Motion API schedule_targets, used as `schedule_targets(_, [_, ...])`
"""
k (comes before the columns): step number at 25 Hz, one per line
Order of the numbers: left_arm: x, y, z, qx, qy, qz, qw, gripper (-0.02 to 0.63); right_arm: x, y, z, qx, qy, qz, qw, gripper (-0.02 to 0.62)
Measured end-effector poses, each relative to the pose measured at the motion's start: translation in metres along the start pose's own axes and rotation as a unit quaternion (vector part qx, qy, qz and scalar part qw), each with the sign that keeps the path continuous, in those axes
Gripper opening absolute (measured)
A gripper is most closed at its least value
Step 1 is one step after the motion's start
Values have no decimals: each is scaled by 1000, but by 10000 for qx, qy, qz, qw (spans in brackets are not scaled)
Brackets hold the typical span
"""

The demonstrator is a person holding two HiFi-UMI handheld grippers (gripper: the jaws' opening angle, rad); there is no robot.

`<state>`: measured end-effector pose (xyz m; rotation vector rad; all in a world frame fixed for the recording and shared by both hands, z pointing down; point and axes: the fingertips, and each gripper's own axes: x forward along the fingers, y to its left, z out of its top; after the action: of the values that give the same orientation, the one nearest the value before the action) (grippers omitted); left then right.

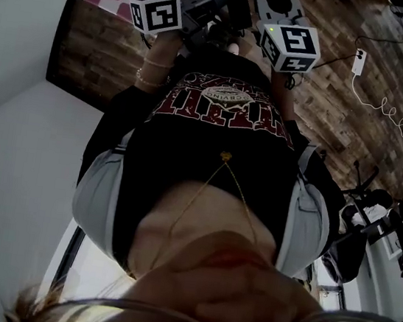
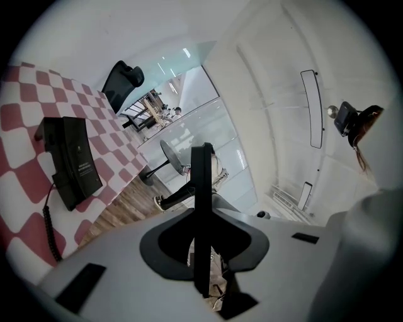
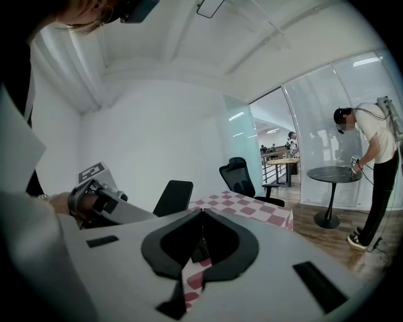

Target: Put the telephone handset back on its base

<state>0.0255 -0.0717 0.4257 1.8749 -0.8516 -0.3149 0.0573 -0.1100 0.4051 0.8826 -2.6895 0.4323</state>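
Note:
The black telephone base (image 2: 74, 160) lies on a red-and-white checked tablecloth (image 2: 25, 188) at the left of the left gripper view. Its coiled cord (image 2: 49, 220) runs down toward me. A slim black slab stands edge-on between the jaws of my left gripper (image 2: 201, 188); it looks like the handset (image 2: 201, 170), and the gripper is shut on it. From the right gripper view that handset (image 3: 173, 197) sticks out of the left gripper (image 3: 94, 201) above the table. My right gripper (image 3: 201, 217) is shut with nothing in it. Both grippers are held up near my chest, off the table.
A black office chair (image 3: 238, 176) stands behind the checked table (image 3: 252, 204). Farther right a person (image 3: 374, 170) bends over a round black table (image 3: 334, 176). The floor is wood planks (image 1: 329, 100) with a white cable (image 1: 387, 108) on it.

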Motion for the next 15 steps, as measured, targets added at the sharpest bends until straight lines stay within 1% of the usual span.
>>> schedule_targets(7, [3,25,25,-16,-15,66,10000,81,30,-9,4,-55,126,-34,9999,21])
schedule_targets(11, [3,40,39,-200,-130,58,9997,81,49,-13,10,-142,215,-5,9997,21])
schedule_targets(15, [-2,58,52,-359,-281,110,9989,81,74,-9,9,-216,395,151,9989,21])
